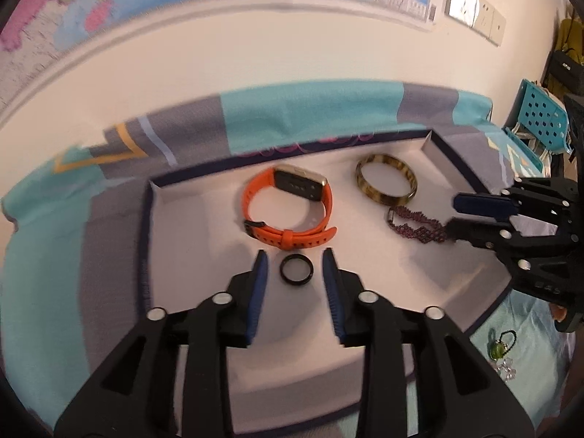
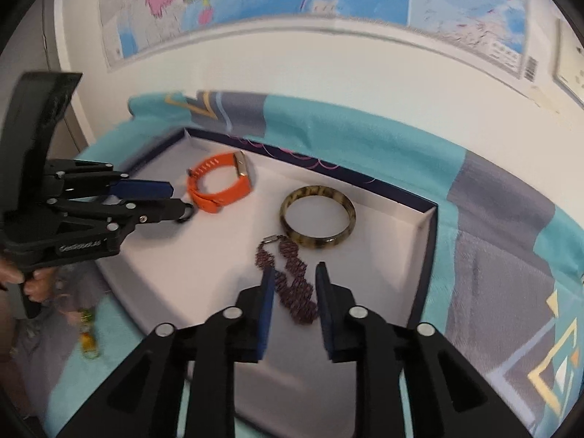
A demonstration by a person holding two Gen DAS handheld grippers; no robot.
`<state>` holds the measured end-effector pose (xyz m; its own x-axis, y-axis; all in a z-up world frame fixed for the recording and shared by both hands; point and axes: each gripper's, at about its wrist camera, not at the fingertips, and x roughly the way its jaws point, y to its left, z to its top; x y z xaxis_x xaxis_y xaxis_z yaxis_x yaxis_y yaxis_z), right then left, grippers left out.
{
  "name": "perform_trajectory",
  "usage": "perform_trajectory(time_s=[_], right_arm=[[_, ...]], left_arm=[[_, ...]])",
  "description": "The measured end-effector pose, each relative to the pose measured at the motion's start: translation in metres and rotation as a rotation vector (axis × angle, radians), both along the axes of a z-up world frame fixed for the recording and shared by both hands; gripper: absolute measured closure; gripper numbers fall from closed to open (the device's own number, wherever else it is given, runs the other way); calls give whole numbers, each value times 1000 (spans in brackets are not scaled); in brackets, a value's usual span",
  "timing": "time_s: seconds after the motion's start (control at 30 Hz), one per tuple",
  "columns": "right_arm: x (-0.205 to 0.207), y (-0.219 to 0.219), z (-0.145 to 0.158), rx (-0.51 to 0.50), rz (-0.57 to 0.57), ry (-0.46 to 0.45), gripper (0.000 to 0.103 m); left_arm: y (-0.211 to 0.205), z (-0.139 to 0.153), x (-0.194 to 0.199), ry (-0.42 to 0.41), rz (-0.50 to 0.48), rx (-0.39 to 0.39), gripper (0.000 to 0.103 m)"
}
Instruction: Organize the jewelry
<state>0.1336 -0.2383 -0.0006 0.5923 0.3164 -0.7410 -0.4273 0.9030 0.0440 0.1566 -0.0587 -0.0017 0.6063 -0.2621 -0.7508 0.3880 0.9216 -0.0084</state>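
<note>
Tray [image 1: 434,138] on the patterned cloth [image 1: 314,106], contents left to right. Orange watch [image 1: 288,206] at the back. Black ring [image 1: 296,269] lies flat between the left gripper's [image 1: 295,261] parted jaws, untouched. Mottled bangle [image 1: 386,184]. Beaded bracelet [image 2: 292,277] (purple) lies between the right gripper's [image 2: 295,273] jaws, also parted, not clamped.

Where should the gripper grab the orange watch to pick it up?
Best by the strap, not the face. The orange watch lies on its side in the tray with its band closed in a loop, so one finger could probably go inside the loop and one outside, coming down from above onto the near strap by the buckle.
</note>
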Motion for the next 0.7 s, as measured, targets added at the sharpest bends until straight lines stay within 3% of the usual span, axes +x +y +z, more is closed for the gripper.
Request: perform_trajectory(time_s=[0.13, 0.33, 0.57, 0.7], right_arm=[[-36, -5, 13, 41, 35, -25, 73], [-77, -7, 4, 65, 69, 13, 71], [-122, -3, -4, 108, 97, 41, 70], [-140, 0, -15, 120, 104, 87, 64]], left_arm=[[15, 17, -21, -66, 10, -18, 61], [37, 30, -55, -104, 19, -67, 55], [54, 15, -87, -87, 35, -66, 52], [66, 0, -100, -57, 50, -76, 51]])
